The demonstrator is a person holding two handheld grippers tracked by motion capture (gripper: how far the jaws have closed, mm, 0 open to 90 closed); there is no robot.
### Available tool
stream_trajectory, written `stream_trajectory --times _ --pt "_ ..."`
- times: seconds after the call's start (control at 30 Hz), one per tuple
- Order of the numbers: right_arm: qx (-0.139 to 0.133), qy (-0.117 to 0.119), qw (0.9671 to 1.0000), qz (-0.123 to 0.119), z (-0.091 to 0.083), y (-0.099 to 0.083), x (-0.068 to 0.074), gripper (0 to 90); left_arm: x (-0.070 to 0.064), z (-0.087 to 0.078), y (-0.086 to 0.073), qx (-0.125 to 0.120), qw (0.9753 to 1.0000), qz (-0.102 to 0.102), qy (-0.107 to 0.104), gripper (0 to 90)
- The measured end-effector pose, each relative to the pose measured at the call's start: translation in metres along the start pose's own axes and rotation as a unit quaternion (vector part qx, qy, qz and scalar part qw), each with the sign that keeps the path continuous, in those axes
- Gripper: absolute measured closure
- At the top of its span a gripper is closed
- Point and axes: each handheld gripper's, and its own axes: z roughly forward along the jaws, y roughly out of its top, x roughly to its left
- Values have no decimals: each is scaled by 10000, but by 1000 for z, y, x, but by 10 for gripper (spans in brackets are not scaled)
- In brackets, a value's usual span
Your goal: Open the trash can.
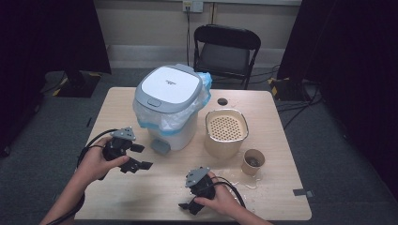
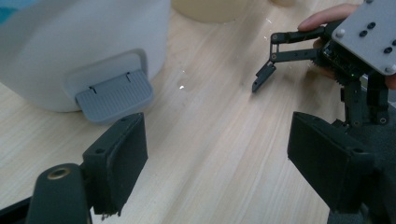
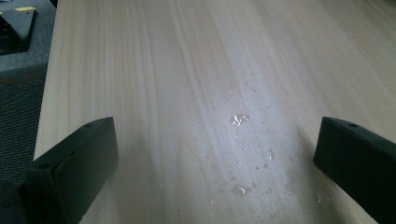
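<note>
High view shows our left gripper [image 1: 137,157] wide open, holding nothing, just beside the grey foot pedal [image 1: 160,146] of the white plastic bin [image 1: 168,105]; our right gripper [image 1: 188,205], open too, is farther off.

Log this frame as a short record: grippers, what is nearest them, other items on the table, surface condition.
left gripper: open, holding nothing, beside the bin's foot pedal
right gripper: open, holding nothing, low over the table near its front edge
pedal bin: white, lid closed, bag liner folded over the rim
beige container: perforated insert inside, right of the bin
paper cup: upright, right of the right gripper
table: light wood, wet patches and droplets near the cup
</note>
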Motion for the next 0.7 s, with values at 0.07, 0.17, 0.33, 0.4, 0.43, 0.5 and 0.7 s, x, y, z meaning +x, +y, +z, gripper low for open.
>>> stream_trajectory --times 0.07,0.17,0.33,0.4,0.43,0.5,0.7 --pt "0 0 10000 -1 0 0 0 0 0 -2 2 -40 10000 -12 -24 196" --pt "-1 0 10000 -2 0 0 0 0 0 -6 5 -67 10000 -3 -21 196" --pt "0 -1 10000 0 0 0 0 0 1 -11 11 -45 10000 -4 28 196" --pt "0 -2 10000 -4 0 0 0 0 0 -13 13 -62 10000 -5 41 196" --pt "-2 -5 10000 -9 0 0 0 0 1 -14 15 -31 10000 34 57 197" --pt "-1 0 10000 -3 0 0 0 0 0 -16 18 -48 10000 44 30 198" --pt "-1 0 10000 -4 0 0 0 0 -1 -20 26 -19 9999 155 56 198"
